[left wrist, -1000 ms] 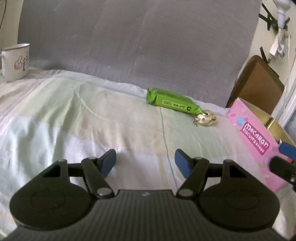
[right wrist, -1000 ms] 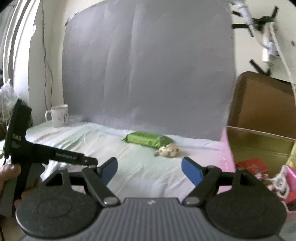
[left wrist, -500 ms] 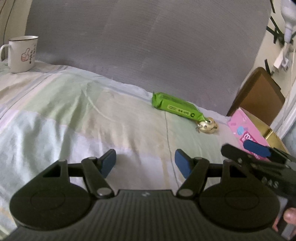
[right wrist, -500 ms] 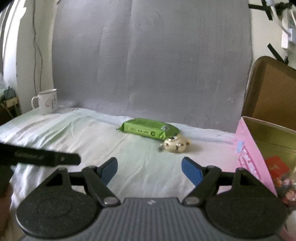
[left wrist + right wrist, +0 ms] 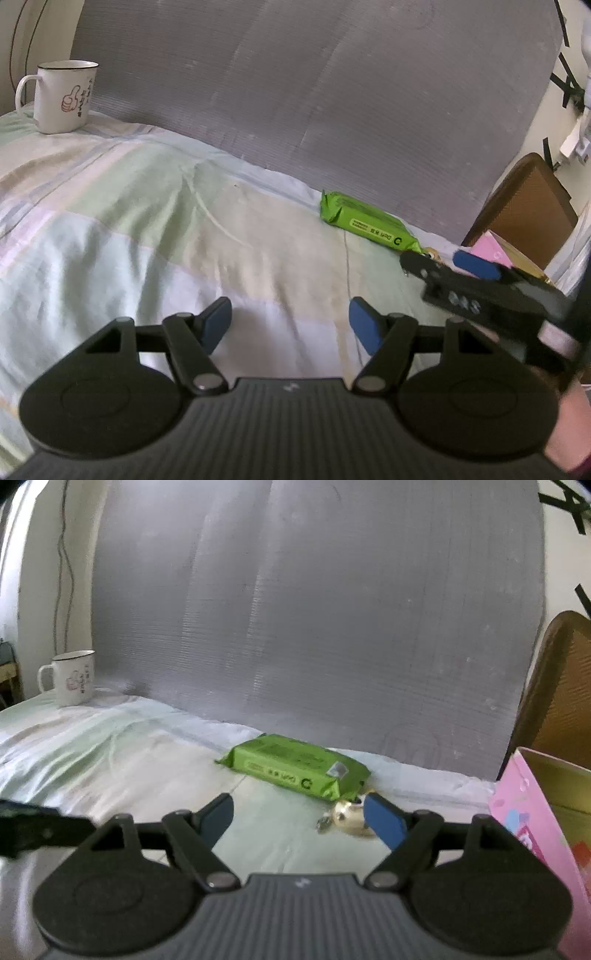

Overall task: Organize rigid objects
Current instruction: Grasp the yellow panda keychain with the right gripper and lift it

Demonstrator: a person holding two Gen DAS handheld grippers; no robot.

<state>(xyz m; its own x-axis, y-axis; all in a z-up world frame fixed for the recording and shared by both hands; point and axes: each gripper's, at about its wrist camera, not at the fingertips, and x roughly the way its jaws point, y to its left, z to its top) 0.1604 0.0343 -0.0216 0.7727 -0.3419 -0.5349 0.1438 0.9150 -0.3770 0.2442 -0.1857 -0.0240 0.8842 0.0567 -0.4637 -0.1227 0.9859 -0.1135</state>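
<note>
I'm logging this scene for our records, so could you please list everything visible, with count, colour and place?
Mug: one, white with a dark rim and a thumbs-up print, far left on the bed, by the backdrop.
Wipes pack: one, green, lying flat mid-bed near the backdrop.
Keychain charm: one, gold, just in front of the pack's right end.
Box: one, pink outside, gold inside, open, at the right edge.
Bedsheet: one, pale green and white.
Backdrop: one, grey ribbed sheet, upright behind the bed.
Left gripper: black, blue pads, open, empty.
Right gripper: black, blue pads, open, empty, near the charm.
Hand: one, lower right.
</note>
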